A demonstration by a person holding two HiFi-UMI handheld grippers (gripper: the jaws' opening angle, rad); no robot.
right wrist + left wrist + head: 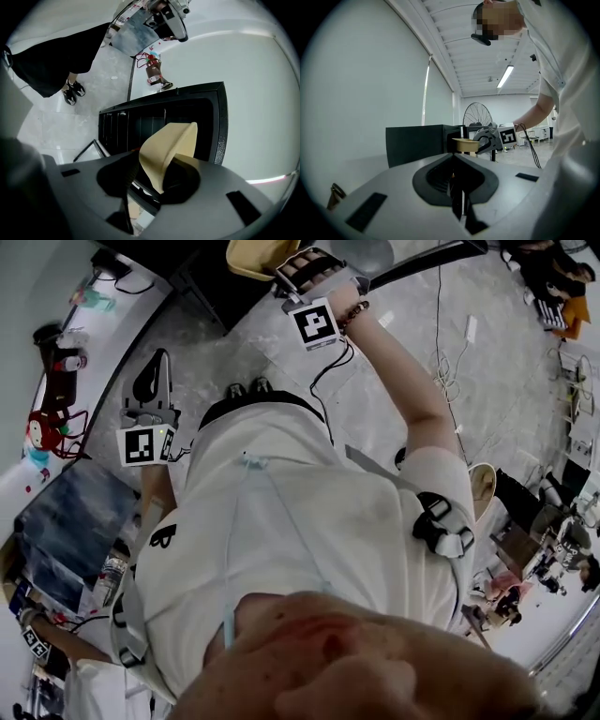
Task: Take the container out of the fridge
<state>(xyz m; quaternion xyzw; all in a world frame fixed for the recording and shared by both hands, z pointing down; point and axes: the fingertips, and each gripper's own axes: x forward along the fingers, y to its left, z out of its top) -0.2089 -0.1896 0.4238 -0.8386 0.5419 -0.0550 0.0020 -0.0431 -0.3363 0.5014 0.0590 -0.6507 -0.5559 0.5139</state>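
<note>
My right gripper [284, 266] is shut on the rim of a tan, bowl-like container [255, 256] at the top of the head view. In the right gripper view the container [169, 149] stands tilted between the jaws, in front of a small black fridge [164, 117] with its inside dark. From the left gripper view the same container [464, 144] shows held by the right gripper [480, 144] just beside the black fridge [417, 143]. My left gripper [157, 360] hangs lower at the person's left side. Its jaws [458, 199] are together with nothing between them.
A white counter [103, 329] runs along the left with red objects [42, 432] on it. Cables [450, 362] lie on the grey floor. A round wire fan [478, 115] stands behind the fridge. Furniture and people crowd the right edge [553, 521].
</note>
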